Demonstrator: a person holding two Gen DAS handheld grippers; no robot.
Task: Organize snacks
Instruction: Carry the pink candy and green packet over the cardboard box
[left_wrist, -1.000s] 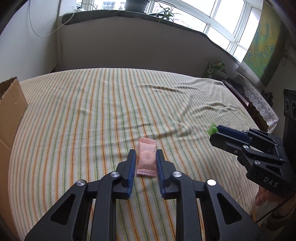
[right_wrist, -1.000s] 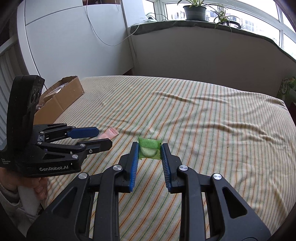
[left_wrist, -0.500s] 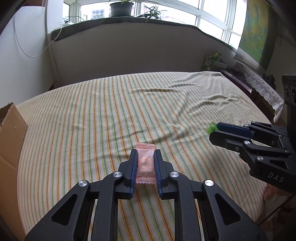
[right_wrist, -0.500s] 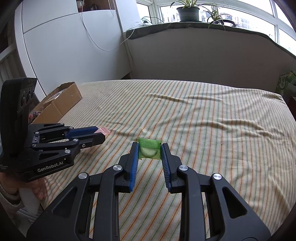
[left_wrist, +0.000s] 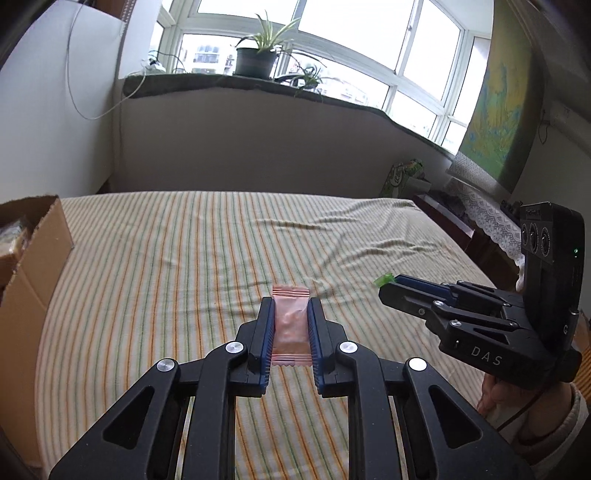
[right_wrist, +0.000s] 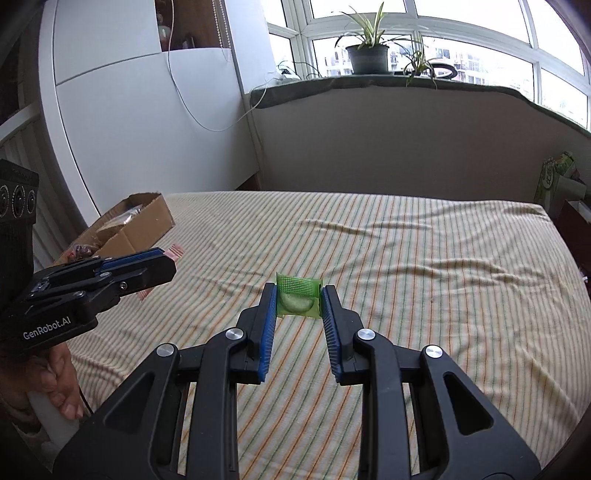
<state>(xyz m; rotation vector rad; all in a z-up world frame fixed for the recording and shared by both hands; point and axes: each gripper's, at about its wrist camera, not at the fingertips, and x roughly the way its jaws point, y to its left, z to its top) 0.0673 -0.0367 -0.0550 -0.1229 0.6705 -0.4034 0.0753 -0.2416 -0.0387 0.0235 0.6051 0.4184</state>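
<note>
Pink snack packet (left_wrist: 291, 325) clamped in left gripper (left_wrist: 290, 308); green snack packet (right_wrist: 298, 300) clamped in right gripper (right_wrist: 298, 295); one cardboard box (right_wrist: 142, 225).

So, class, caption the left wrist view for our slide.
Left gripper shut on a pink snack packet above the striped bedspread.

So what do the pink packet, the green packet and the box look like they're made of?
Pink packet: likely matte plastic film, with crimped zigzag ends. Green packet: translucent plastic film; its contents show through. Box: plain brown corrugated cardboard, flaps open.
</note>
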